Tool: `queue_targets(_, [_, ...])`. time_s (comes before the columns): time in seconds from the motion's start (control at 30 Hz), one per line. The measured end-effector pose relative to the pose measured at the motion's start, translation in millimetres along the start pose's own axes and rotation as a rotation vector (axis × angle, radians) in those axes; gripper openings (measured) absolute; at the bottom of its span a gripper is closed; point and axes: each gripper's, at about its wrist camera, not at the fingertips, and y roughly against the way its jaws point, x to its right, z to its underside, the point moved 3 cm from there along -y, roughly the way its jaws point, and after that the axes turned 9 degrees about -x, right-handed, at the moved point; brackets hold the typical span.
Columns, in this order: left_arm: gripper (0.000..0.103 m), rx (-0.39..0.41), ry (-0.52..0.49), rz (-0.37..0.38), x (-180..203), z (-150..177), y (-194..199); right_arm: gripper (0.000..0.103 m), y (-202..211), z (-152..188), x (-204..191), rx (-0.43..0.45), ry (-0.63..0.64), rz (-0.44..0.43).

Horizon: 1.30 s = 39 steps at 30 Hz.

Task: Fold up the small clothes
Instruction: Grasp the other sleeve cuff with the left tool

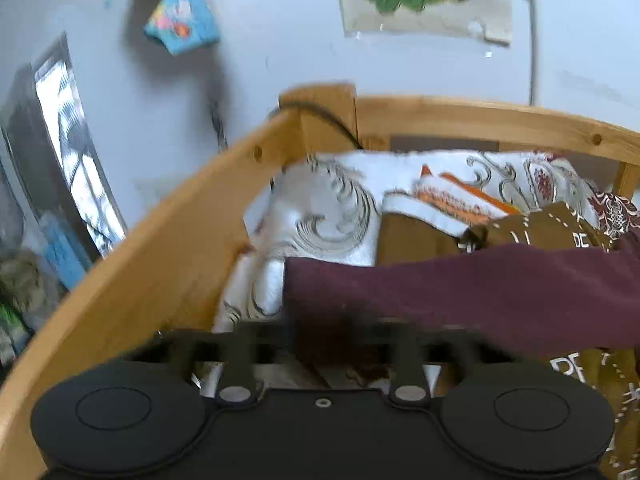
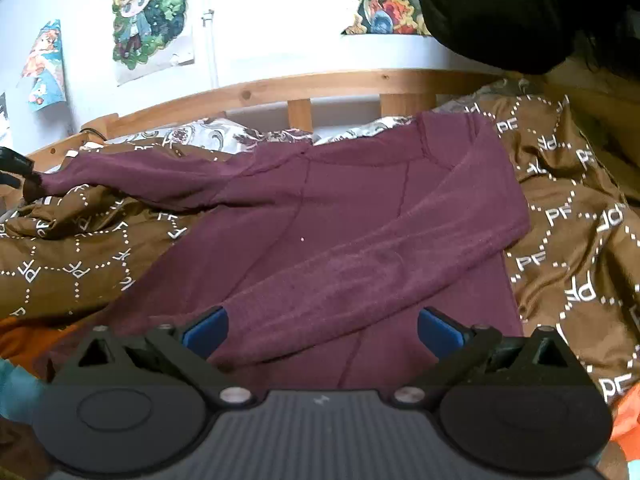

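Note:
A maroon long-sleeved top [image 2: 340, 216] lies on a brown patterned bedspread [image 2: 568, 240]. Its right sleeve is folded across the body towards me. Its left sleeve [image 2: 132, 178] is stretched out to the far left. My left gripper [image 2: 24, 184] shows at the left edge of the right wrist view, shut on that sleeve's cuff. In the left wrist view the sleeve [image 1: 460, 292] runs from the right into my left gripper [image 1: 324, 344], whose jaws are closed on it. My right gripper [image 2: 322, 330] is open, with blue pads [image 2: 208, 330] apart, just above the folded sleeve's cuff.
A wooden bed rail [image 2: 320, 84] runs along the back and round the left corner [image 1: 160, 240]. White patterned pillows [image 1: 328, 208] and an orange-and-white cloth [image 1: 456, 200] lie by the rail. Posters [image 2: 148, 20] hang on the wall. Orange fabric [image 2: 626, 412] lies at the lower right.

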Motion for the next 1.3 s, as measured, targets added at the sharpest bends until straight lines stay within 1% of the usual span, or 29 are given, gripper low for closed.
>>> queue_targets(0.03, [0.008,-0.013,0.015,0.008,1.1,0.7,0.6,0.103,1.2,3.4,1.9,0.0,-0.008,0.001])
queue_targets(0.07, [0.005,-0.012,0.02,0.006,2.7,-0.4,2.4,0.103,1.0,4.0,3.4,0.001,-0.014,-0.001])
queue_targets(0.13, [0.004,0.019,0.023,-0.03,7.8,3.7,14.7,0.103,0.6,5.3,5.5,0.002,-0.023,-0.003])
queue_targets(0.27, [0.003,0.127,-0.007,-0.066,26.3,-1.4,62.8,0.103,3.9,5.7,8.6,0.011,-0.036,-0.011])
queue_targets(0.37, [0.003,0.234,-0.05,-0.061,51.3,-8.1,110.7,0.103,7.5,3.6,9.6,0.028,-0.039,-0.016])
queue_targets(0.43, [0.003,0.32,-0.067,-0.022,70.4,-9.8,147.9,0.103,9.8,2.7,11.9,0.038,-0.047,-0.02])
queue_targets(0.53, [0.003,0.458,-0.121,0.115,102.3,-6.1,200.2,0.103,14.5,1.1,17.5,0.052,-0.063,-0.026])
queue_targets(0.57, [0.003,0.48,-0.154,0.144,115.6,-5.0,212.4,0.103,16.1,0.5,19.4,0.057,-0.067,-0.026])
queue_targets(0.67, [0.003,0.471,-0.229,0.245,158.0,-2.1,236.8,0.103,20.6,-2.0,26.1,0.069,-0.084,-0.019])
queue_targets(0.77, [0.004,0.457,-0.299,0.342,200.1,6.3,247.4,0.103,26.1,-5.0,33.2,0.088,-0.104,-0.018])
queue_targets(0.87, [0.004,0.432,-0.384,0.422,247.8,22.1,244.5,0.103,30.5,-8.0,40.5,0.103,-0.119,-0.005])
queue_targets(0.93, [0.004,0.403,-0.433,0.493,279.6,35.5,238.2,0.103,33.1,-8.4,46.0,0.115,-0.131,0.005])
queue_targets(1.03, [0.004,0.351,-0.48,0.592,317.0,58.0,229.6,0.103,36.6,-9.5,57.6,0.137,-0.15,0.04])
queue_targets(1.13, [0.004,0.291,-0.514,0.661,350.5,83.1,216.8,0.103,38.7,-10.5,74.0,0.152,-0.171,0.114])
queue_targets(1.3, [0.004,0.213,-0.527,0.719,390.1,126.1,196.9,0.103,39.3,-11.8,108.7,0.169,-0.236,0.187])
